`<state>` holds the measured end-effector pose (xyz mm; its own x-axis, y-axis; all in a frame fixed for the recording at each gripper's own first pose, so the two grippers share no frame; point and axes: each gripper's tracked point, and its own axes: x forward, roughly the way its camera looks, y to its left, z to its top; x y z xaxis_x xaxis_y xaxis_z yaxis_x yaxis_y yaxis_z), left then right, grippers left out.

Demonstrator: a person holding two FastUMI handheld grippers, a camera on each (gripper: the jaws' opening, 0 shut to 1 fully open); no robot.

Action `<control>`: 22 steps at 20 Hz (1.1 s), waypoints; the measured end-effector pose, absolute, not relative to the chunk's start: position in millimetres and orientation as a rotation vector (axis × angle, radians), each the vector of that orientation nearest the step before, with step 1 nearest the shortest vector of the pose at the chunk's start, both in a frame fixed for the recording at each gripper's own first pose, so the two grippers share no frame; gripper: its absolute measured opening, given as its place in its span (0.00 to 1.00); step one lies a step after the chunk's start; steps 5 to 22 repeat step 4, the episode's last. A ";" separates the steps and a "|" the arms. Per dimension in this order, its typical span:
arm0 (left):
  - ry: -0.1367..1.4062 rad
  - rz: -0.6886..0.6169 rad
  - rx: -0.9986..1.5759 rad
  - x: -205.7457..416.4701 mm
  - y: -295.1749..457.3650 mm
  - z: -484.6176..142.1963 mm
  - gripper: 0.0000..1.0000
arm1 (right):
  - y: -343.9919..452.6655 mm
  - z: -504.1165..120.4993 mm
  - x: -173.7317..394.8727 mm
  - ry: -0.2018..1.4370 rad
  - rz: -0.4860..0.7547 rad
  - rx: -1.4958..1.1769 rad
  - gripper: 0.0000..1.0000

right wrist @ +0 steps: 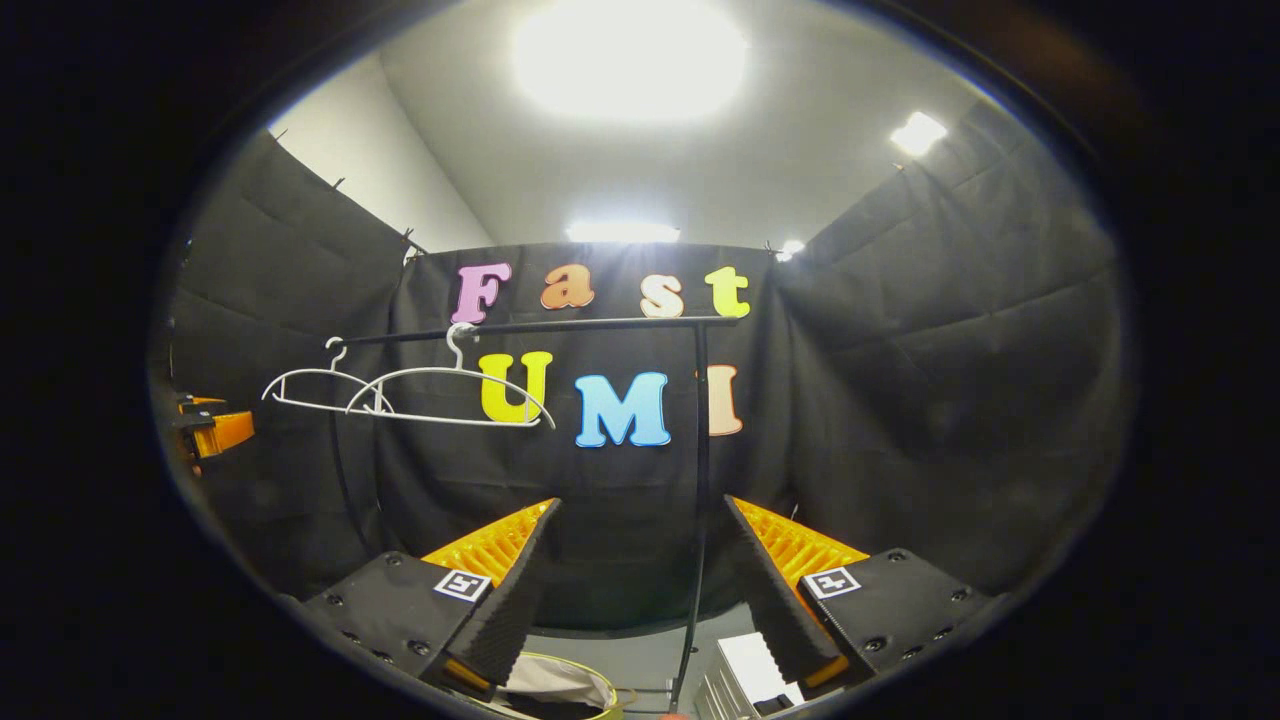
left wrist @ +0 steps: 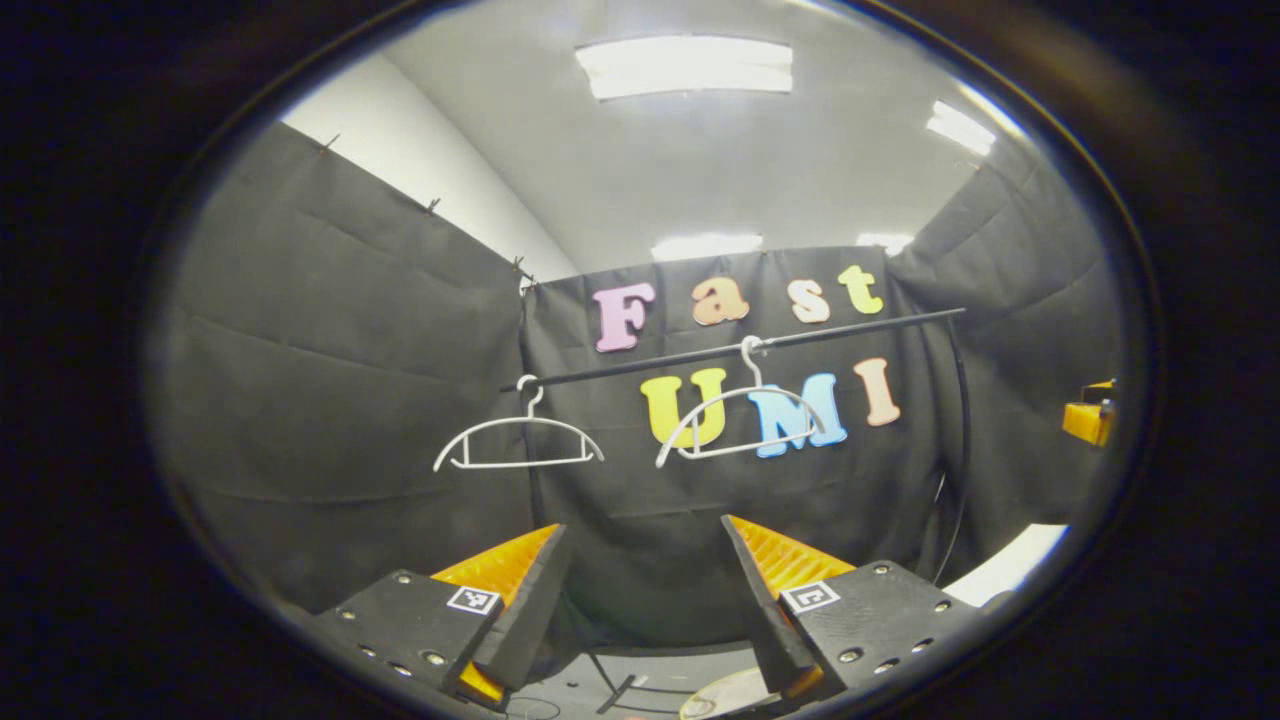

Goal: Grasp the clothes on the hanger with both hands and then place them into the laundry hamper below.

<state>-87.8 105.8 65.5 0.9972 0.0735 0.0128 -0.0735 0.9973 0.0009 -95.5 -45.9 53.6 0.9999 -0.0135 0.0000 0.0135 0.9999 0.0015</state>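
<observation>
Left gripper view: the left tool (left wrist: 645, 590) is gaping wide, holding nothing, each ribbed finger bearing a square marker tag. Beyond, two thin white wire hangers (left wrist: 520, 440) are hanging bare on a dark rail (left wrist: 740, 348). Right gripper view: the right tool (right wrist: 640, 585) is likewise spreading over a yellow-rimmed hamper (right wrist: 570, 685) holding pale cloth (right wrist: 560, 682).

Left gripper (left wrist: 645, 590) and right gripper (right wrist: 635, 580) raised level, jaws spread wide, holding nothing.
</observation>
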 end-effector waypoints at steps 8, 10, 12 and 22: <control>-0.013 0.092 0.010 -87.3 111.6 67.4 0.87 | -50.3 57.3 -92.8 -0.008 -0.025 -0.010 0.98; -0.013 0.092 0.010 -87.3 111.6 67.4 0.87 | -50.3 57.3 -92.8 -0.008 -0.025 -0.010 0.98; -0.013 0.092 0.010 -87.3 111.6 67.4 0.87 | -50.3 57.3 -92.8 -0.008 -0.025 -0.010 0.98; -0.013 0.092 0.010 -87.3 111.6 67.4 0.87 | -50.3 57.3 -92.8 -0.008 -0.025 -0.010 0.98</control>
